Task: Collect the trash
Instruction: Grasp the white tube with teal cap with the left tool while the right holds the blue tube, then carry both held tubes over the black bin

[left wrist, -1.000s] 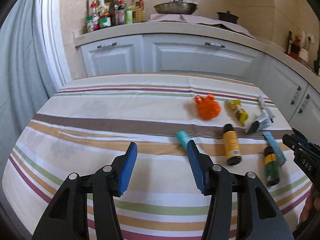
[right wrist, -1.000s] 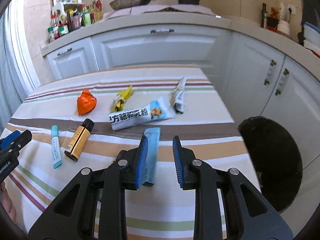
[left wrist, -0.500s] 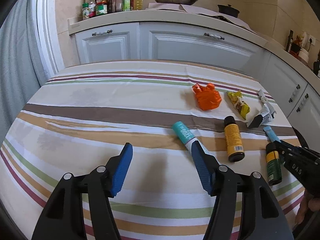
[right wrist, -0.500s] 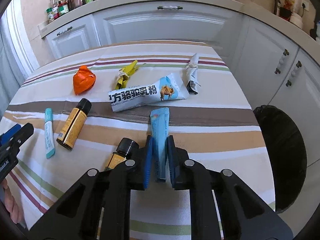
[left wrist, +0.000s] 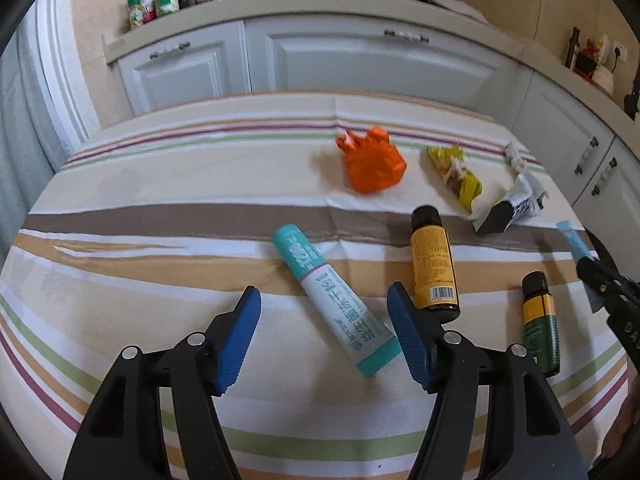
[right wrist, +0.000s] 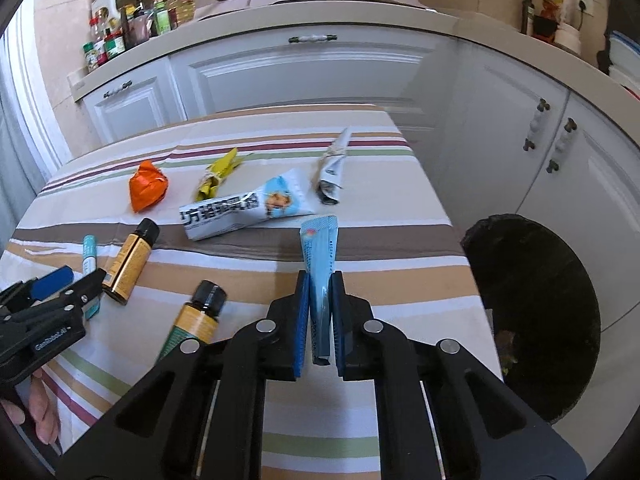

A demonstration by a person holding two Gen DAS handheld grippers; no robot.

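Clamping the blue sachet (right wrist: 320, 276) edge-on, my right gripper (right wrist: 321, 322) has it raised off the striped surface (right wrist: 380, 184), with the black bin (right wrist: 532, 308) just to its right, beside the surface edge. The sachet looks light and floppy, so I judge a grip low on its body keeps it from folding over. My left gripper (left wrist: 324, 334) hangs wide apart around the teal tube (left wrist: 336, 300), not touching it. That tube seems soft and slick; I would take it mid-body. Beyond the tube lie two bottles, an orange wrapper (left wrist: 374, 166) and a yellow wrapper (left wrist: 456, 176).
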